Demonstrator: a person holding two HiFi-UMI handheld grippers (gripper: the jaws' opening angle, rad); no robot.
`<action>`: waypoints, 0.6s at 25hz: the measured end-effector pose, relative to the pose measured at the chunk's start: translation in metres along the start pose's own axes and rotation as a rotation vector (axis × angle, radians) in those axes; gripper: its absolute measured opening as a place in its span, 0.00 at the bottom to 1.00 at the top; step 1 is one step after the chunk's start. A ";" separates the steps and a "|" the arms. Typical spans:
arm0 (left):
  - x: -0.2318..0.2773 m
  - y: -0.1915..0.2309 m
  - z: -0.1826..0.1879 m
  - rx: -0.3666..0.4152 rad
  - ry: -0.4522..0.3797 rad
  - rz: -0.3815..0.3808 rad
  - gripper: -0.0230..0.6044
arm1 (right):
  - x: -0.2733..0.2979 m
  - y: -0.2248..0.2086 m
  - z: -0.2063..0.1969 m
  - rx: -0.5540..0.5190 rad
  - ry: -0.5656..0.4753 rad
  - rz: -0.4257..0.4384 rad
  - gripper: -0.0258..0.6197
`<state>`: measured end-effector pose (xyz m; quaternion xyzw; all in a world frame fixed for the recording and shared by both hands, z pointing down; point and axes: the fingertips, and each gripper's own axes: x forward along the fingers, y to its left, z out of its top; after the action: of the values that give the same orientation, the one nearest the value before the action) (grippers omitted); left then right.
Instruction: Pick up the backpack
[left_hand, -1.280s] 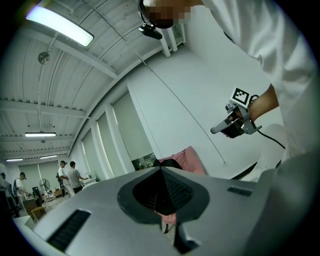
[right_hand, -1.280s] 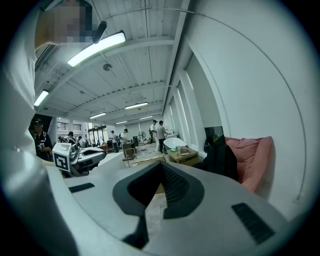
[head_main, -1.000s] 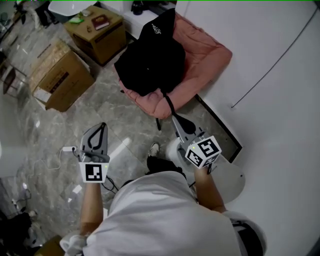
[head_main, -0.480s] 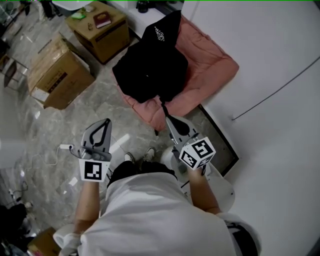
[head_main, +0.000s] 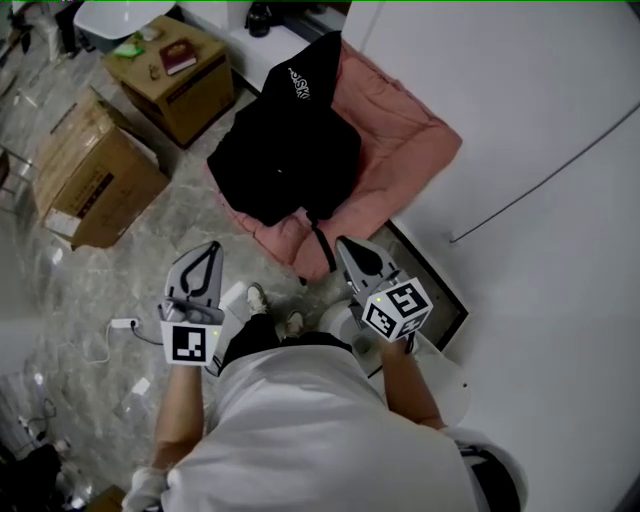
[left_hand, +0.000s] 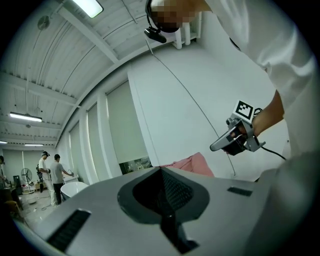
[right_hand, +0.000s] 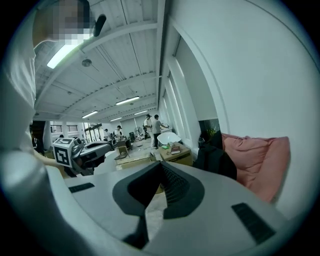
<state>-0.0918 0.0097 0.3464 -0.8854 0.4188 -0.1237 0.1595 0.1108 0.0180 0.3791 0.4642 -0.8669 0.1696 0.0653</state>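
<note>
The black backpack (head_main: 285, 150) lies slumped on a pink cushion (head_main: 400, 130) on the floor, and one black strap (head_main: 320, 245) hangs over the cushion's near edge. My right gripper (head_main: 343, 243) is shut and empty, its tip just right of that strap's lower end and apart from the bag. In the right gripper view the backpack (right_hand: 215, 160) sits ahead to the right, beyond the closed jaws (right_hand: 161, 164). My left gripper (head_main: 210, 250) is held over bare floor left of the cushion, shut with nothing in it; the left gripper view shows only its closed tip (left_hand: 161, 170).
Two cardboard boxes (head_main: 85, 175) (head_main: 175, 75) stand on the marble floor to the left. A white wall panel (head_main: 540, 150) runs along the right, with a round white base (head_main: 440, 385) by my feet. A white cable (head_main: 115, 325) lies on the floor. People stand far off (right_hand: 152, 130).
Both grippers have moved closer to the cushion as the person stepped forward. The right gripper's tip now sits beside the hanging strap. Both pairs of jaws stay shut.
</note>
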 end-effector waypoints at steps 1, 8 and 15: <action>0.005 0.006 -0.002 -0.007 -0.002 0.000 0.06 | 0.004 -0.003 0.004 -0.010 0.005 -0.010 0.07; 0.033 0.037 -0.019 -0.022 -0.038 -0.030 0.06 | 0.042 -0.024 0.008 -0.054 0.068 -0.063 0.07; 0.059 0.044 -0.047 -0.034 0.014 -0.077 0.06 | 0.086 -0.074 0.003 -0.045 0.075 -0.086 0.07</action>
<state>-0.1026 -0.0706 0.3777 -0.9026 0.3874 -0.1290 0.1365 0.1238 -0.0882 0.4167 0.4925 -0.8468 0.1644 0.1155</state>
